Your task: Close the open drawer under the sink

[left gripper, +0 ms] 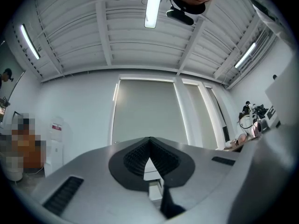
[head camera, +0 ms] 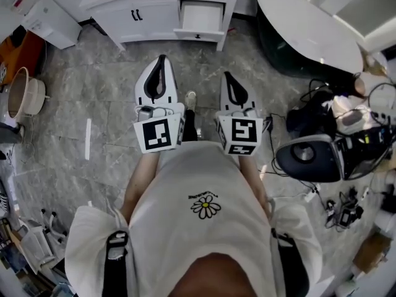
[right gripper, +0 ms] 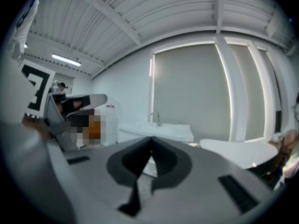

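Looking down, head view: open drawer (head camera: 199,18) in the white sink cabinet (head camera: 142,11) lies straight ahead, well apart, front edge crosswise. Left gripper (head camera: 162,60) and right gripper (head camera: 228,77) about equally near, fingers pressed together, empty.
Left gripper view: mostly ceiling.
Right gripper view: faucet (right gripper: 157,117) ahead.

The drawer (head camera: 200,18) stands pulled out of the white cabinet (head camera: 145,14).

Your head view's top edge cuts off the cabinet (head camera: 154,11) above the open drawer (head camera: 200,19), and your shirt (head camera: 204,228) hides your hands. Through the gap in the left tool (left gripper: 149,140) only a white sliver shows, too small to name.
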`<control>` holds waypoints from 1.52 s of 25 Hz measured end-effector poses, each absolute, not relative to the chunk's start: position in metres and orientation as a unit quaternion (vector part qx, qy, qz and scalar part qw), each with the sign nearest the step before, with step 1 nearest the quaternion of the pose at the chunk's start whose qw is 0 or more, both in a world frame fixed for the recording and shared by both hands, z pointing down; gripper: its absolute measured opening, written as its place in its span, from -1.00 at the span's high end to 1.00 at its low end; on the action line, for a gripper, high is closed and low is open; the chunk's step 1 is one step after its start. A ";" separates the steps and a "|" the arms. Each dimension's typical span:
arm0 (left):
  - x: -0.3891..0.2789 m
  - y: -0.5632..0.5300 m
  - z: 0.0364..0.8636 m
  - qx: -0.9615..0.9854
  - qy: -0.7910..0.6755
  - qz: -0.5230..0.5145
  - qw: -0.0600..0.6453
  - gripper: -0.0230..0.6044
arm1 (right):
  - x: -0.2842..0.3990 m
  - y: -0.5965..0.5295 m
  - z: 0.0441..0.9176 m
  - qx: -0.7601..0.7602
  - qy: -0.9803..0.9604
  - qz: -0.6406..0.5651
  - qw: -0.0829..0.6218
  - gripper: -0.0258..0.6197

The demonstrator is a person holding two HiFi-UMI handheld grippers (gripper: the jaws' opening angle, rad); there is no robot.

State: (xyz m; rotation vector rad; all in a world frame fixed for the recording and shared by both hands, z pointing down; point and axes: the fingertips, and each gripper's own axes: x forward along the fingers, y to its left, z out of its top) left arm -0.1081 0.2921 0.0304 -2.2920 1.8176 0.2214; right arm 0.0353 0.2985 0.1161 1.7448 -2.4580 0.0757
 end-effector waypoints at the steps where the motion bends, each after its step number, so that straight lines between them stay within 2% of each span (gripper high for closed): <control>1: -0.108 0.289 0.031 -0.778 0.615 0.074 0.103 0.87 | 0.034 0.296 0.114 0.578 -0.814 0.019 0.065 0.83; 14: -0.078 0.211 0.057 -0.806 0.585 0.057 0.067 0.87 | 0.039 0.249 0.132 0.572 -0.816 0.036 0.083 0.83; 25: -0.083 0.098 0.073 -0.812 0.582 0.025 0.039 0.87 | 0.031 0.139 0.149 0.570 -0.813 0.083 0.091 0.83; 38: -0.105 -0.059 0.087 -0.817 0.576 0.018 0.015 0.87 | 0.018 -0.022 0.128 0.595 -0.796 0.059 0.097 0.83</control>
